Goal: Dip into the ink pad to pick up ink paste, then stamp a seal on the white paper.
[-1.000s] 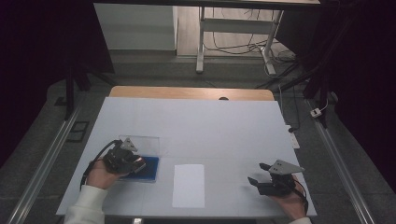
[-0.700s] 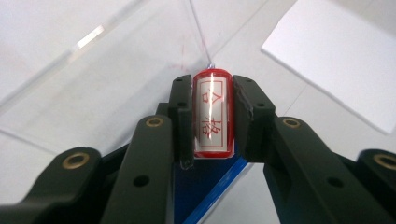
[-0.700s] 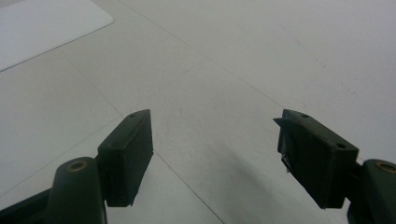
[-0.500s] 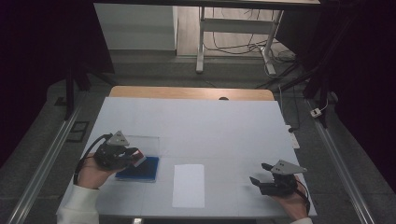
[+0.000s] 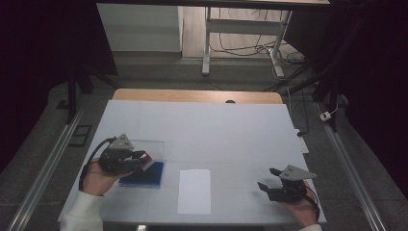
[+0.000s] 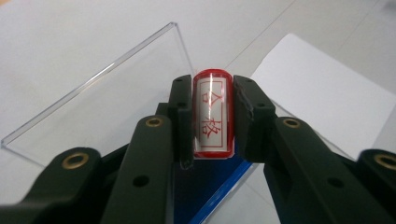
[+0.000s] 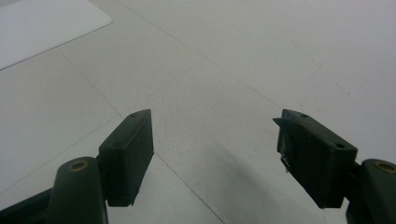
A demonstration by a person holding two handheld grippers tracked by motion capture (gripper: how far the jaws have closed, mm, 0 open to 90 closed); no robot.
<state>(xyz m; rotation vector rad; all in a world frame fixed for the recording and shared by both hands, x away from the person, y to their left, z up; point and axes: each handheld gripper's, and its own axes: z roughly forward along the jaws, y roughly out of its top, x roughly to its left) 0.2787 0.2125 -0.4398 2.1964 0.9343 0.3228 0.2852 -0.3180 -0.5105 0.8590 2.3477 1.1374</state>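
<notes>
Left gripper [image 6: 212,114] has lifted off the blue pad [image 5: 142,175] since a second ago, jaws pinching a glossy red-rimmed cylindrical stamp [image 6: 212,112] (red characters on white); clear acrylic lid [image 6: 107,98] just behind; right gripper [image 7: 215,154] spread wide, smooth white paper [image 7: 46,23] well off.

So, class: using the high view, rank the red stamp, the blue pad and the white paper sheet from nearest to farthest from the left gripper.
1. Red stamp: clamped between the jaws of the left gripper.
2. Blue pad: just under the gripper.
3. White paper sheet: farther right, mid-table.
</notes>
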